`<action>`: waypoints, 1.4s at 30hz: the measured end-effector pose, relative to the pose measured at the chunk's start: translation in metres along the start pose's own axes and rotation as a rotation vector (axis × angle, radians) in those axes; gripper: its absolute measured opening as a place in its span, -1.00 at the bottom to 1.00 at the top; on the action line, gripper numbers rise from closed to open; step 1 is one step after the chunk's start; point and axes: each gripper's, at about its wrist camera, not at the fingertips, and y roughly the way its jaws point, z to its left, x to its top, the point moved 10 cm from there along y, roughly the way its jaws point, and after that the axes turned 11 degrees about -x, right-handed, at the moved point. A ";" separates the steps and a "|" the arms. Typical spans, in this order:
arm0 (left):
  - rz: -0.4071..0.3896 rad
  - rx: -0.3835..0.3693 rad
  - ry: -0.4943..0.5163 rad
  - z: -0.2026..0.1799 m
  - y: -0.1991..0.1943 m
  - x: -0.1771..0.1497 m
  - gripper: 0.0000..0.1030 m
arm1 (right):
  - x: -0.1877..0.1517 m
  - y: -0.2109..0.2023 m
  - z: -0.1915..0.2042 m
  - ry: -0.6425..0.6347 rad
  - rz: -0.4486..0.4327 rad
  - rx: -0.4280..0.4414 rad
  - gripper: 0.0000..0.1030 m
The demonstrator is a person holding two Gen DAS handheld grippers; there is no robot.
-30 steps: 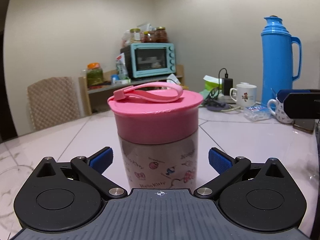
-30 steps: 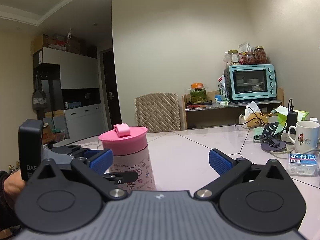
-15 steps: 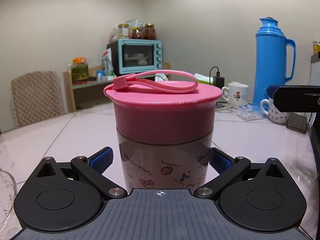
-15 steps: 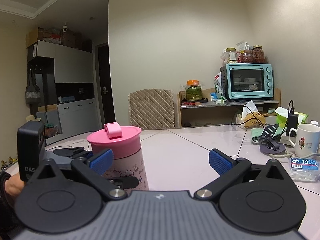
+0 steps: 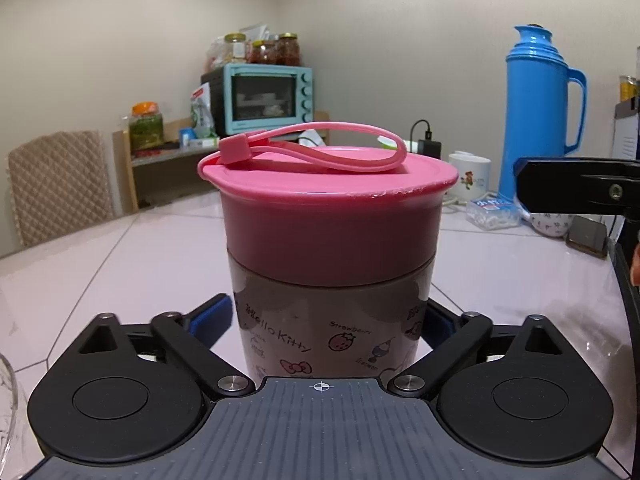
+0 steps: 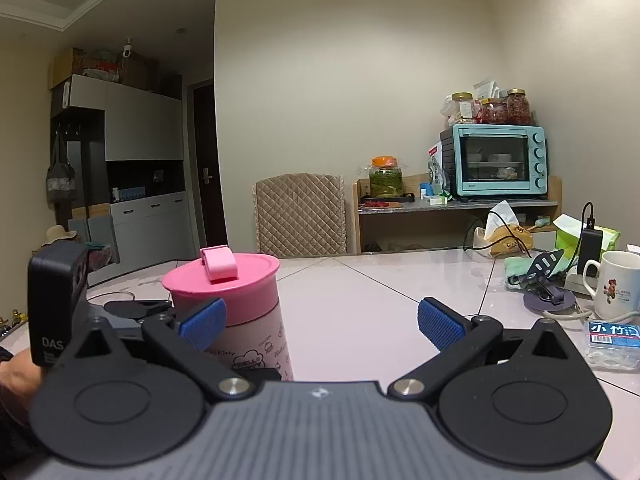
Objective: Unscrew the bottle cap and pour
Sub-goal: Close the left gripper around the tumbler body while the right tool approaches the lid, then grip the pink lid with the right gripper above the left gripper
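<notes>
Bottle stands upright on the pale table, pink cap on, strap looped across the top. Left gripper straddles the printed body below the cap, its 2 blue pads hugging either side; real contact or a sliver of gap, I cannot tell. Right gripper hangs wide open, gripping nothing, the bottle sitting just beside its left pad. Blue thermos and white mug wait well behind
</notes>
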 end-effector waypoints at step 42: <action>0.008 -0.043 0.030 -0.001 0.003 0.000 0.75 | -0.002 0.051 0.075 -0.153 0.067 0.212 0.66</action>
